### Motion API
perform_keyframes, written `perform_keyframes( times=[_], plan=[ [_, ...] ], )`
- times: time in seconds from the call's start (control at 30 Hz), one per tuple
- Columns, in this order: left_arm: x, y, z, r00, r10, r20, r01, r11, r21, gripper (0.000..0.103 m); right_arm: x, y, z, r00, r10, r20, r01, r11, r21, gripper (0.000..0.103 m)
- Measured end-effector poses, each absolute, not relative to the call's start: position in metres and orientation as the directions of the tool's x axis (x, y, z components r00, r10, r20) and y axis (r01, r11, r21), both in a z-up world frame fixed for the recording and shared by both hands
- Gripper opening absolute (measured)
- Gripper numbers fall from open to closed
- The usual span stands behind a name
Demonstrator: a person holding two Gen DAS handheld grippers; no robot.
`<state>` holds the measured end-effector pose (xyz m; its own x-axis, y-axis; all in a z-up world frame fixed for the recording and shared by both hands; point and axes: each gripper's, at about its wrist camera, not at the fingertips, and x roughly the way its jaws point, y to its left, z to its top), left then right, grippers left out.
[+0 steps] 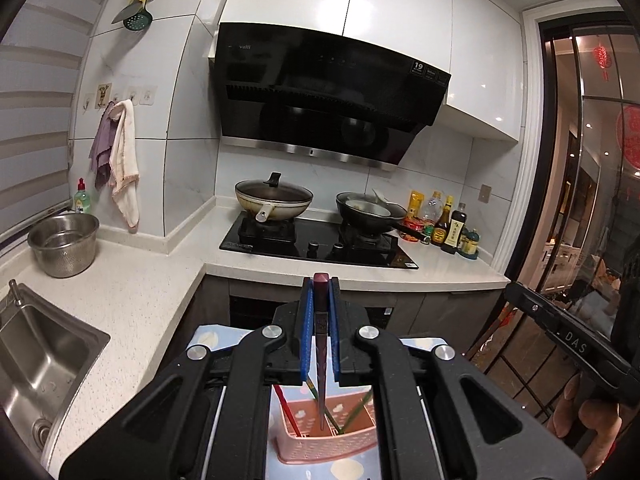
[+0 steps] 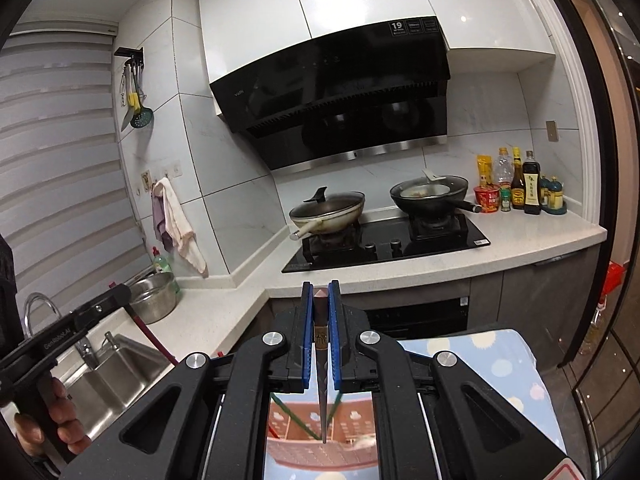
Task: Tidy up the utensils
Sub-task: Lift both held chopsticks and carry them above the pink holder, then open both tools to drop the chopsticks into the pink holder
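- A dark chopstick (image 1: 321,344) stands clamped upright between the blue pads (image 1: 306,328) of the left tool (image 1: 321,292); its maroon butt end pokes out above the pad tips and its thin point hangs down over the pink basket (image 1: 328,436).
- A second dark chopstick (image 2: 321,360), bearing a gold mark on its shaft, is clenched the same way between the blue pads (image 2: 307,332) of the right tool (image 2: 321,296), with its point just over the same basket (image 2: 320,436).
- Only the left wrist view shows the basket's perforated front wall and the sticks that lean inside it: red chopsticks (image 1: 286,410) on the left and green chopsticks (image 1: 356,410) toward the right.
- The right wrist view looks more steeply into the basket, so its inner dividers show; a green stick crosses there behind the held chopstick.
- The basket sits on a light blue cloth (image 2: 492,364) with pale dots, which the right view shows far more widely.
- Each view catches the other tool at its edge: a hand (image 1: 576,412) on a black handle to the right in the left view, and a hand (image 2: 48,420) on a handle to the left in the right view.
- Beyond, a white worktop (image 1: 132,300) carries a steel sink (image 1: 44,360), a steel bowl (image 1: 64,244), and a black hob (image 1: 320,246) with two pans; a faucet (image 2: 38,308) shows only in the right view.
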<state>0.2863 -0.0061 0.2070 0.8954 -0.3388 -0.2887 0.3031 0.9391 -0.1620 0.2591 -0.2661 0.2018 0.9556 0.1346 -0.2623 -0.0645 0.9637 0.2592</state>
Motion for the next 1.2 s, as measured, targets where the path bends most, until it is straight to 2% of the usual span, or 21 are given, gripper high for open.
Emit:
perform_keyframes(
  times=[0.17,0.43,0.67,0.7,0.73,0.77,0.8,0.83,0.87,1.2],
  plan=[
    [0.305,-0.01,0.195,0.888,-0.331,-0.318,0.296,0.943,-0.155,0.007,0.28,-0.254,0.19,0.945,0.155,-0.289,-0.076,0.961,0.268,0.007],
    [0.326,-0.007,0.159,0.861,-0.318,-0.396,0.273,0.947,-0.168,0.007,0.305,-0.251,0.151,0.91,0.16,-0.383,-0.048,0.957,0.285,0.007],
    [0.333,-0.002,0.142,0.852,-0.309,-0.424,0.253,0.95,-0.184,0.007,0.312,-0.251,0.131,0.894,0.153,-0.422,-0.029,0.958,0.286,0.008],
    [0.332,-0.002,0.142,0.854,-0.305,-0.423,0.248,0.951,-0.185,0.007,0.311,-0.252,0.131,0.897,0.149,-0.417,-0.023,0.956,0.292,0.014],
    [0.331,-0.002,0.141,0.856,-0.3,-0.422,0.242,0.952,-0.185,0.012,0.309,-0.253,0.131,0.9,0.14,-0.414,-0.013,0.955,0.295,0.025],
    [0.331,-0.002,0.141,0.855,-0.298,-0.424,0.239,0.953,-0.187,0.023,0.309,-0.254,0.132,0.904,0.133,-0.407,-0.006,0.954,0.299,0.033],
    [0.33,-0.001,0.141,0.859,-0.291,-0.422,0.23,0.955,-0.189,0.03,0.307,-0.255,0.132,0.909,0.127,-0.397,-0.001,0.953,0.303,0.042],
    [0.328,0.0,0.141,0.863,-0.282,-0.418,0.221,0.957,-0.19,0.039,0.305,-0.256,0.133,0.911,0.123,-0.394,0.003,0.953,0.304,0.043],
    [0.326,0.0,0.142,0.866,-0.278,-0.414,0.218,0.958,-0.188,0.042,0.305,-0.257,0.134,0.911,0.125,-0.394,0.001,0.953,0.304,0.043],
    [0.316,0.003,0.138,0.858,-0.279,-0.432,0.214,0.958,-0.192,0.044,0.283,-0.255,0.132,0.906,0.121,-0.406,-0.006,0.962,0.272,0.043]
  ],
)
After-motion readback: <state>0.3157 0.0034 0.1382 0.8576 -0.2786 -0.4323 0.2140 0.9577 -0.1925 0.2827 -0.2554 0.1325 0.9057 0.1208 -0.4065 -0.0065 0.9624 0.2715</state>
